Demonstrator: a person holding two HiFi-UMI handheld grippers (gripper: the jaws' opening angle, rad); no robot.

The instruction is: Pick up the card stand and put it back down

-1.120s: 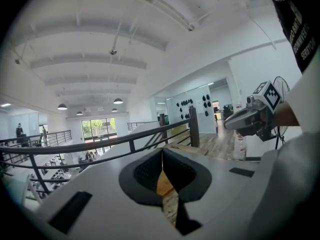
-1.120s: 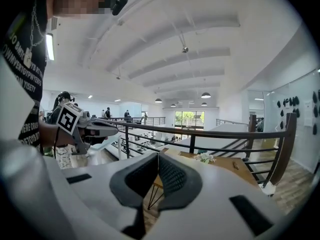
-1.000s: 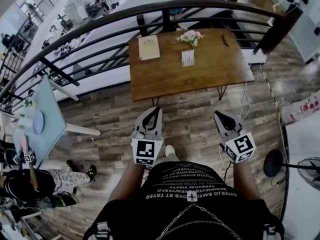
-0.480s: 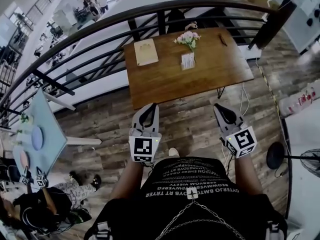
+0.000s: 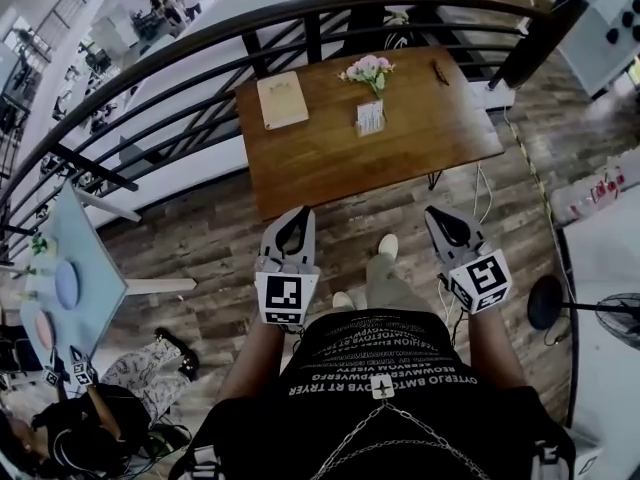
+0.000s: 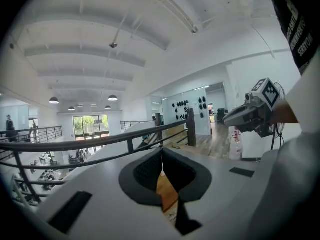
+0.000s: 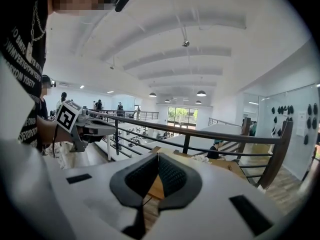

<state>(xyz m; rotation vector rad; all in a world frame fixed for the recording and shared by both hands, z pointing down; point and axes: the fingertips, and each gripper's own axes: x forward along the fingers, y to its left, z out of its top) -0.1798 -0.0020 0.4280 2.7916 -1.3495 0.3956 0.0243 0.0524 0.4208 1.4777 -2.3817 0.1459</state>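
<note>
I have the left gripper [image 5: 300, 214] and the right gripper [image 5: 434, 216] side by side, both short of the counter's [image 5: 330, 168] near edge. On each, the fingers [image 6: 145, 171] are clenched tip to tip with nothing between them. I judge that sensible while I am this far off, since there is nothing to catch yet. The card stand [image 5: 370, 118] sits upright well ahead of both pairs of fingers, between their two lines and a little closer to the right-hand one. Just beyond it are the flowers [image 5: 367, 68], and a pad [image 5: 282, 100] lies ahead of the left fingers. The pick-up is not yet begun. I reckon the right fingers must release before they reach the stand, and come in low to stay clear of the blooms.
</note>
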